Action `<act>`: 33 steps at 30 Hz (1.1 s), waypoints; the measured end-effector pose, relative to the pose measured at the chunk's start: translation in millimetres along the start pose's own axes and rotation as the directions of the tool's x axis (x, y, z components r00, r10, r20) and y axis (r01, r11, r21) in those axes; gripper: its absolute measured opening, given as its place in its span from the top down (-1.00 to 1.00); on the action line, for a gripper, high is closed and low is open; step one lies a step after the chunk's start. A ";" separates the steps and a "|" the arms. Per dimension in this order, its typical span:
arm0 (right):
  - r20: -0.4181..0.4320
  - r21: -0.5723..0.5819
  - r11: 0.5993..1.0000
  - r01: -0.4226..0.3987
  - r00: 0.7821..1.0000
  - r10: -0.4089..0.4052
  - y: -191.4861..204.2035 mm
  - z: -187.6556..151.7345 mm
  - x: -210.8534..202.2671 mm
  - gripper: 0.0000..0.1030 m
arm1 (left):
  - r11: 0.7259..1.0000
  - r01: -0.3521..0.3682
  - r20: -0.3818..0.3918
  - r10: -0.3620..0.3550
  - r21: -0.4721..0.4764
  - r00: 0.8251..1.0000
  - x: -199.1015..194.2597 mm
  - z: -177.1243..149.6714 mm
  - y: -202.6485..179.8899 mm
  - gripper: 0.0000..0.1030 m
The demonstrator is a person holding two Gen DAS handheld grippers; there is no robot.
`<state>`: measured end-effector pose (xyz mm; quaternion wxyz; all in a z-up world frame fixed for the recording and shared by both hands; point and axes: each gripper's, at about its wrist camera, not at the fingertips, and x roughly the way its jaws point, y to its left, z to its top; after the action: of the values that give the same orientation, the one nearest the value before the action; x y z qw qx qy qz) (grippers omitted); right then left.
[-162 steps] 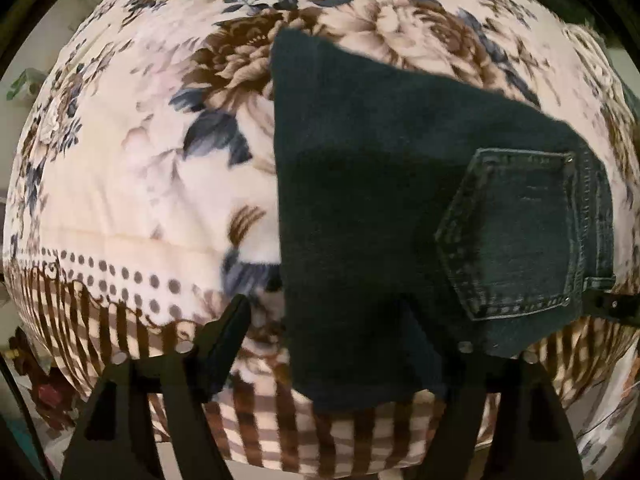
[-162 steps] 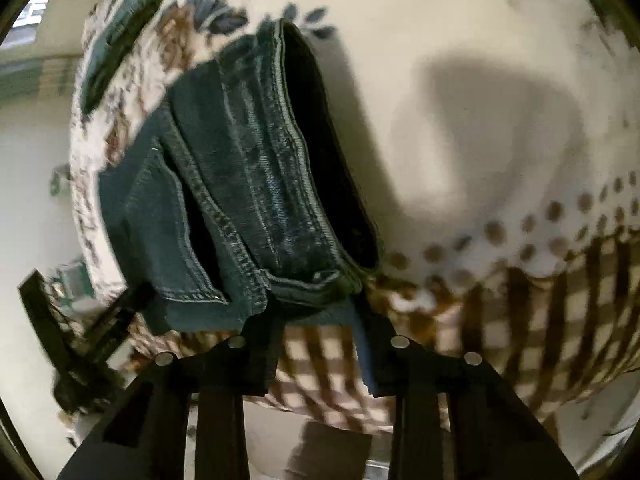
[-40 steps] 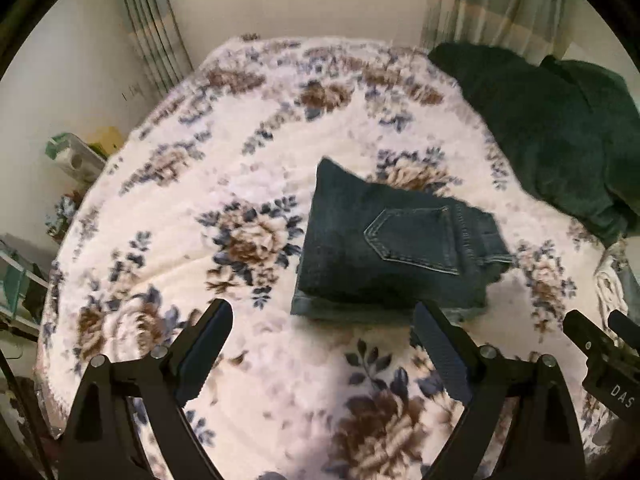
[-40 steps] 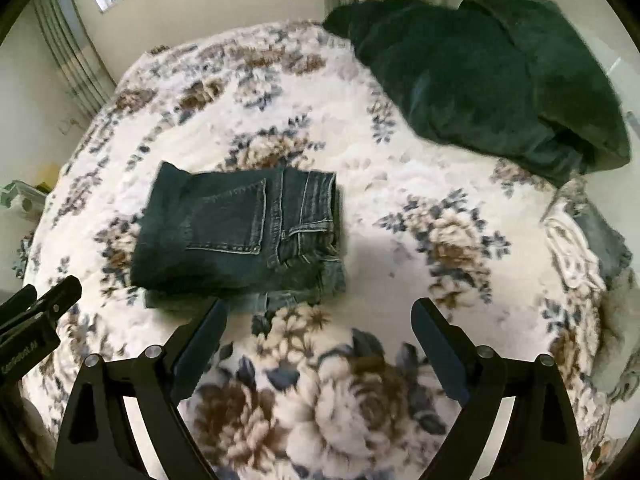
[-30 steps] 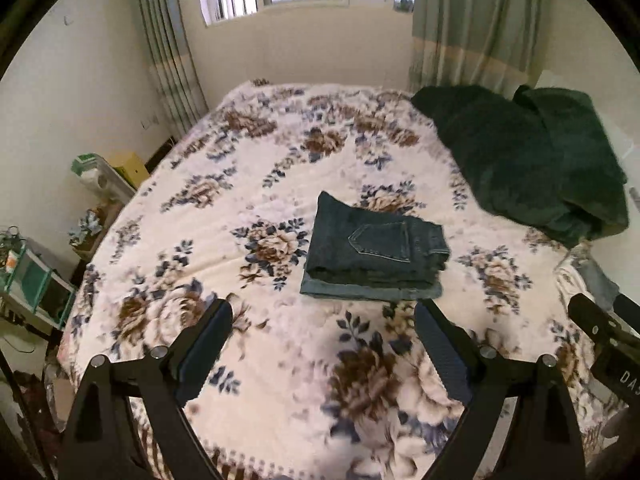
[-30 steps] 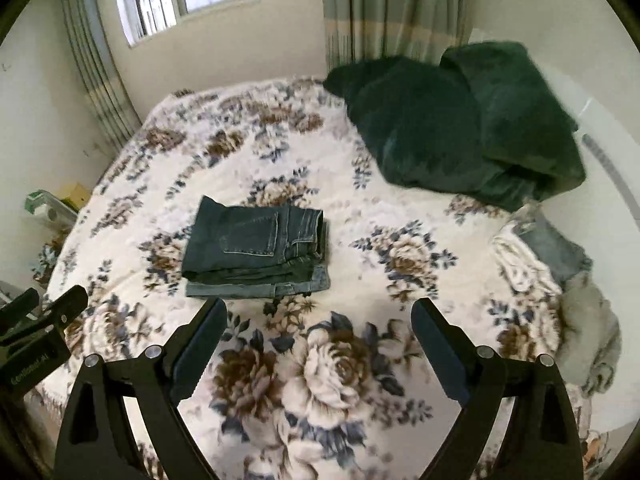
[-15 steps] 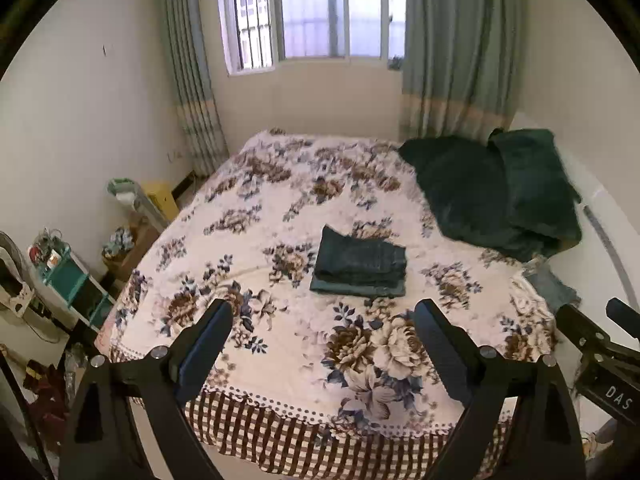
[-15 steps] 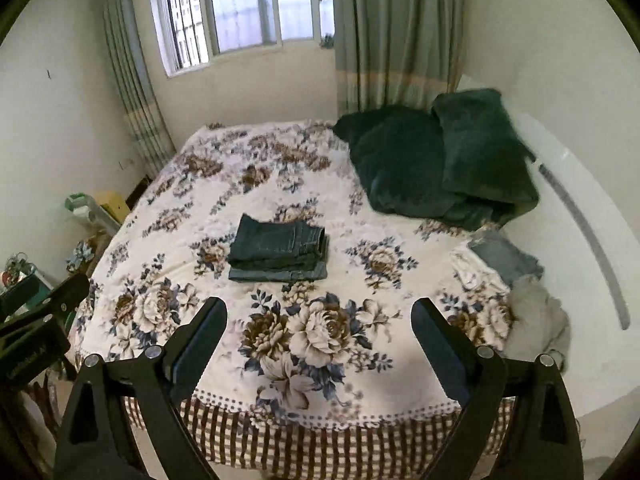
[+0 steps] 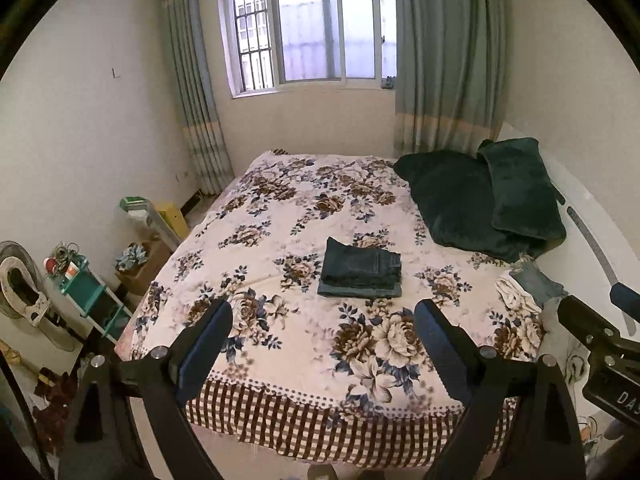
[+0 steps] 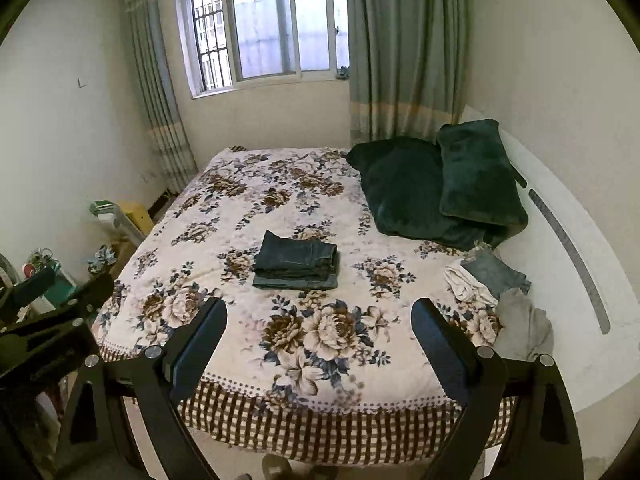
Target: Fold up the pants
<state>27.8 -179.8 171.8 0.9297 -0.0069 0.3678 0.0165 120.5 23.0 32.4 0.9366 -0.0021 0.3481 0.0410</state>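
The dark blue jeans (image 9: 361,269) lie folded into a compact stack in the middle of the floral bed (image 9: 280,216); the right wrist view shows the same jeans (image 10: 298,265) on the bed (image 10: 240,200). Both grippers hover off the foot of the bed, far back from the stack. My left gripper (image 9: 322,316) is open with nothing between its fingers. My right gripper (image 10: 319,316) is open and empty too. The right gripper's body (image 9: 600,344) shows at the right edge of the left wrist view, and the left gripper's body (image 10: 48,320) at the left edge of the right wrist view.
Dark green pillows (image 9: 480,204) lie at the bed's far right. Loose clothes (image 10: 488,284) sit at its right edge. Shelves and clutter (image 9: 88,288) stand left of the bed. A window (image 9: 312,28) with curtains fills the far wall.
Both grippers have drawn up and back from the bed, so the folded jeans look much smaller and the whole room has come into view. Both stayed open.
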 end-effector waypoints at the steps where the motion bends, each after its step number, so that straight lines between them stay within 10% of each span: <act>1: 0.005 -0.003 1.000 0.008 1.000 -0.008 2.9 -3.3 -0.3 -0.85 | 1.000 -0.003 -0.001 0.003 -0.006 1.000 -0.4 -1.1 0.9 -0.81; 33: -0.083 0.016 0.995 0.100 0.992 -0.098 7.3 40.2 172.4 -0.94 | 1.000 -0.030 -0.096 0.030 -0.003 0.995 120.6 13.3 1.7 -1.00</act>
<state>180.7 -167.2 83.2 0.9136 -0.0166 0.4049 -0.0337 220.0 34.2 -36.2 0.9181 -0.0011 0.3925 0.0557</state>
